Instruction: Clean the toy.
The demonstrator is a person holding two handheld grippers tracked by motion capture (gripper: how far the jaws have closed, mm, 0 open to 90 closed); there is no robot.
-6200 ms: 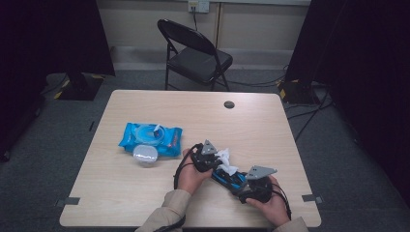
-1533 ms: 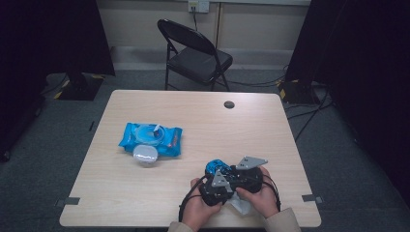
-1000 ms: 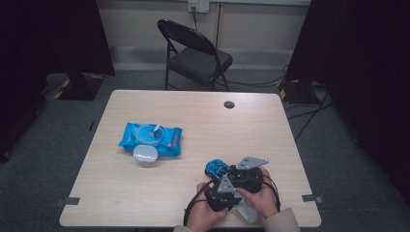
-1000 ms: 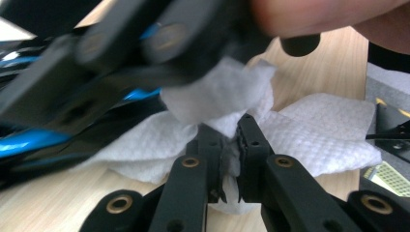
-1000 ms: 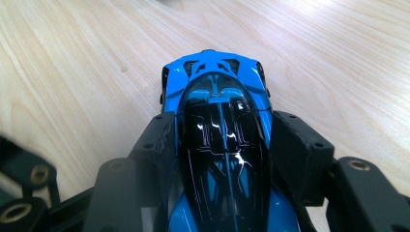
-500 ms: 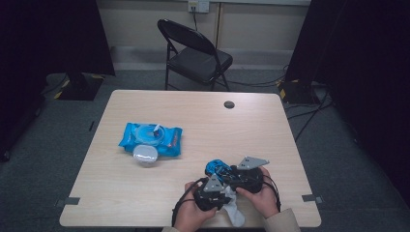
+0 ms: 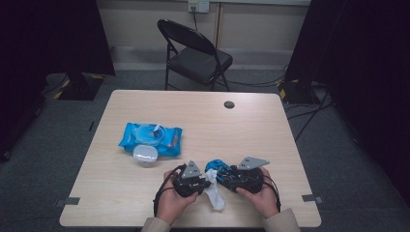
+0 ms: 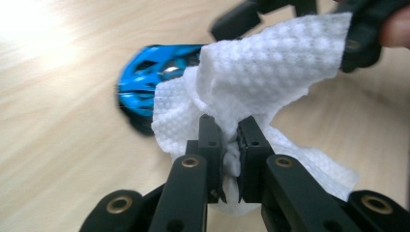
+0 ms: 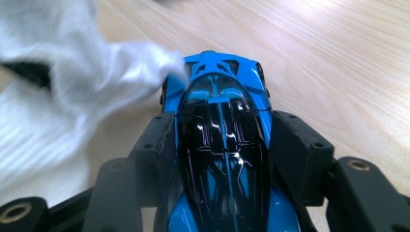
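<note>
At the near edge of the pale wooden table [image 7: 145, 193], your right gripper [image 9: 222, 140] clamps the glossy blue-and-black toy car [image 9: 225, 150] by its flanks; your left gripper [image 8: 229, 140] is pinched tight on the white embossed wet wipe [image 8: 270, 67]; wiping step, I judge; next, draw the wipe across the car's nose without losing either grip.

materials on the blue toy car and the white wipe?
Blue toy car: glossy hard shell, likely painted plastic or die-cast; sharp light reflections on the black canopy. White wipe: soft nonwoven sheet, matte, with an embossed dot pattern; it folds and drapes where the left gripper pinches it.
</note>
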